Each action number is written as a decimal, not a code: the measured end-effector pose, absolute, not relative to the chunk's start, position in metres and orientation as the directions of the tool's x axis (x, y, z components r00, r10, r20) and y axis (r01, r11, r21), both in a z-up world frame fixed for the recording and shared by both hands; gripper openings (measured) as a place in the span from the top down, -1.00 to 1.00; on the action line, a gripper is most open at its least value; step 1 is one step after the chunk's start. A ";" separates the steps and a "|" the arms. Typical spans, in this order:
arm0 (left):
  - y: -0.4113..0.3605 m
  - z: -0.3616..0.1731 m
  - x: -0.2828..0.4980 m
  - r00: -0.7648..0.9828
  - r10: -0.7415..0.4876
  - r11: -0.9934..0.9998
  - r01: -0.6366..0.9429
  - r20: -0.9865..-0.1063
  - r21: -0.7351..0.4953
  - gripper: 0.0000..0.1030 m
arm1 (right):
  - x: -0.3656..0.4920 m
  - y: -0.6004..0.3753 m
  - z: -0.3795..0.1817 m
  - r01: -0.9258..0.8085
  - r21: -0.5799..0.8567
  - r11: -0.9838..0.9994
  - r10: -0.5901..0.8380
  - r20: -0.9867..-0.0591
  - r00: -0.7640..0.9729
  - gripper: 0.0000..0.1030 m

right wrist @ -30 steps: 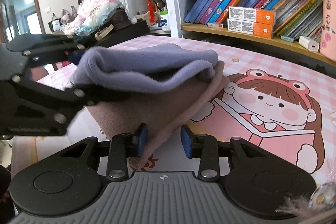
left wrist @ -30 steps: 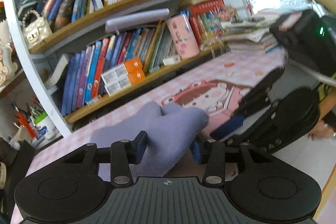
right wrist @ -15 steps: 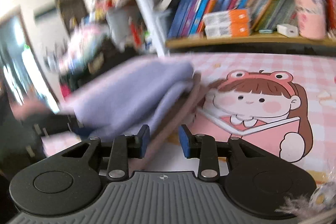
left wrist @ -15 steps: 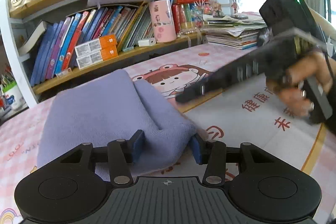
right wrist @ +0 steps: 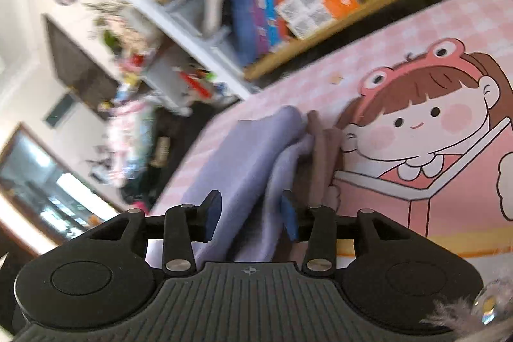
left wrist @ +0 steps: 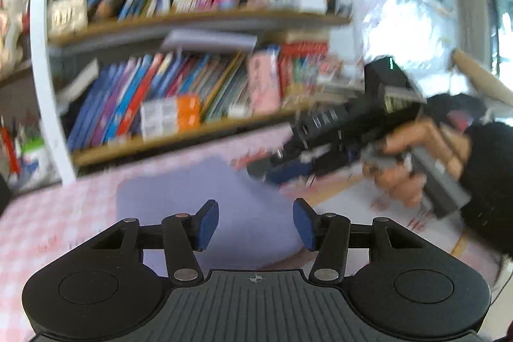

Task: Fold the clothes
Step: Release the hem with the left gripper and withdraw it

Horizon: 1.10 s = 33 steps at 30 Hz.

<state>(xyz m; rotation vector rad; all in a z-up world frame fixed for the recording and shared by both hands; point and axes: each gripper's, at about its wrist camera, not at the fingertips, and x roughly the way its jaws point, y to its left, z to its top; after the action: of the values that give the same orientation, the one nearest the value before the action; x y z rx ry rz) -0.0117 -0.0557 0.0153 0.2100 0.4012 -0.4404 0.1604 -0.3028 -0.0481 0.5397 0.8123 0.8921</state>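
- Far left of the folded lilac garment (left wrist: pixel 205 197), pink checked table (left wrist: pixel 64 213) runs back to the bookshelf (left wrist: pixel 179 104), all of it smeared by blur.
- The garment itself lies flat on the table in front of the bookshelf, a neat lilac block.
- Over its near edge hangs the left hand-held gripper (left wrist: pixel 255 225): blue pads spread wide, lilac cloth showing in the gap, nothing pinched.
- Right of the garment comes the right hand-held gripper (left wrist: pixel 279 169), gripped by the person's hand (left wrist: pixel 413 162) in a dark sleeve, its blue tips just above the garment's far right corner.
- Now the right wrist view, tilted hard: the garment (right wrist: pixel 243 169) fills the centre, lilac layers on top and brownish layers at its right edge.
- The right hand-held gripper (right wrist: pixel 250 218) has parted fingers with the lilac fold running between them; whether the pads press the cloth, I cannot tell.
- Just right of the garment, touching its brown edge, lies the cartoon girl print (right wrist: pixel 426 130) on the table cover.
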 end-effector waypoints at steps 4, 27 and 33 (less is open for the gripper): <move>-0.074 -0.005 -0.004 0.803 -0.348 0.839 0.497 -0.484 0.221 0.01 | 0.178 -0.271 -0.043 -0.483 0.627 0.612 0.791 -0.461 0.403 0.24; -0.005 0.013 0.017 0.848 -0.309 0.932 0.361 -0.431 0.042 -0.28 | 0.099 -0.270 -0.026 -0.587 0.478 0.654 0.750 -0.511 0.420 0.47; -0.008 0.003 0.013 0.840 -0.293 0.936 0.349 -0.457 0.040 -0.23 | 0.065 -0.265 -0.014 -0.645 0.386 0.659 0.747 -0.436 0.502 0.85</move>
<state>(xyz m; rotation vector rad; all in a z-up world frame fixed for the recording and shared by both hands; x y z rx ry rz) 0.0134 -0.0084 0.0031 0.1238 0.4626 -0.3406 0.0647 -0.2653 -0.0143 0.1814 0.6151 0.8467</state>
